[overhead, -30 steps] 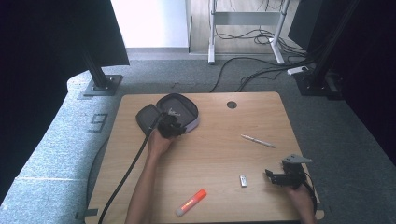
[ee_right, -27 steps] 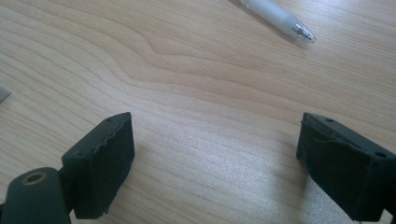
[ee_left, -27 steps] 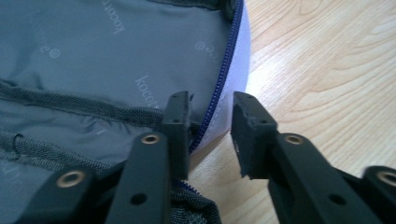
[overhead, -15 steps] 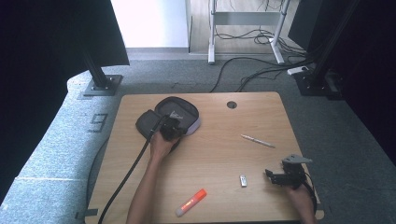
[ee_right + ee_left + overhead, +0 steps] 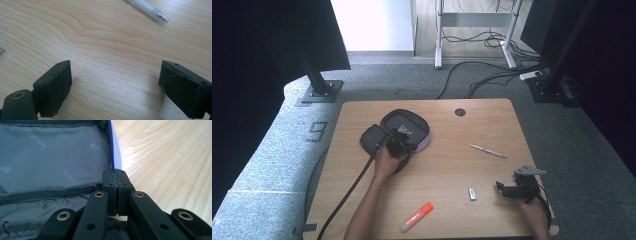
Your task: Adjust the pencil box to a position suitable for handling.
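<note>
Grey lining printed "kocotree" inside open dark pouch. Left hand-held gripper clamped on its blue zipper edge. Right hand-held gripper gaping, nothing between, over table.

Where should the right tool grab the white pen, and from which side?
Take the pen across the middle of its barrel, coming straight down from above. It lies flat on the table, long and thin, so the jaws should close across its width. The right tool is open, with bare wood around the pen.
</note>
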Tool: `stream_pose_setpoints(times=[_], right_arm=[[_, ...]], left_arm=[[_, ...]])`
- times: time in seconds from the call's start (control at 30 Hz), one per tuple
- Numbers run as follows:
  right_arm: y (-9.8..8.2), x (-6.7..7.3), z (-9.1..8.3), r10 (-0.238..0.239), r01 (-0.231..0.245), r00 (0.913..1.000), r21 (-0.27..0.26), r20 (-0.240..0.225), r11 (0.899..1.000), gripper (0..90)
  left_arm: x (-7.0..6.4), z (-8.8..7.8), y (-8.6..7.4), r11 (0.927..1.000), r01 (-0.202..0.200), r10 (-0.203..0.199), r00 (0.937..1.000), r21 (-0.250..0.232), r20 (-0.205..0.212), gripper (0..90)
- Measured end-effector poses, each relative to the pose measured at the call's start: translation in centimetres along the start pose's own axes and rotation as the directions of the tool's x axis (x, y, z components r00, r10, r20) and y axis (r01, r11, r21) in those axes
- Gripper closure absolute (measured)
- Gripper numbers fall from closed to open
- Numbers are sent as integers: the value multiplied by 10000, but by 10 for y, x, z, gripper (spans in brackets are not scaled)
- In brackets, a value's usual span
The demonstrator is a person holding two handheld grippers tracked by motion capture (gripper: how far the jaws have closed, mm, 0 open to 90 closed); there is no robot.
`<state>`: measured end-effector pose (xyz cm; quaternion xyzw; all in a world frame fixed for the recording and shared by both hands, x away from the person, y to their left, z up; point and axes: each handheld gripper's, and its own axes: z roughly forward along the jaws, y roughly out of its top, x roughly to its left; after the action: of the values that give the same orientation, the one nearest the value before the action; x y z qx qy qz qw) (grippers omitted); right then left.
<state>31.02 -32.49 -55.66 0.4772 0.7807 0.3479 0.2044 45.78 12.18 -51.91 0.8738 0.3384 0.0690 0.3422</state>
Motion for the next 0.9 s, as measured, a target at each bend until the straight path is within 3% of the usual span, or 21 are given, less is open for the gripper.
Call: stream_pose_setpoints(times=[0.53,0.9], right_arm=[[0,0,0,-2,2,10000,-1,1,10000,110],[0,0,0,-1,1,10000,0,1,10000,110]], left_arm=[[-39,3,-4,9986,-535,531,9969,56,583,877],[-70,7,-4,9951,-979,963,9894,95,1090,876]])
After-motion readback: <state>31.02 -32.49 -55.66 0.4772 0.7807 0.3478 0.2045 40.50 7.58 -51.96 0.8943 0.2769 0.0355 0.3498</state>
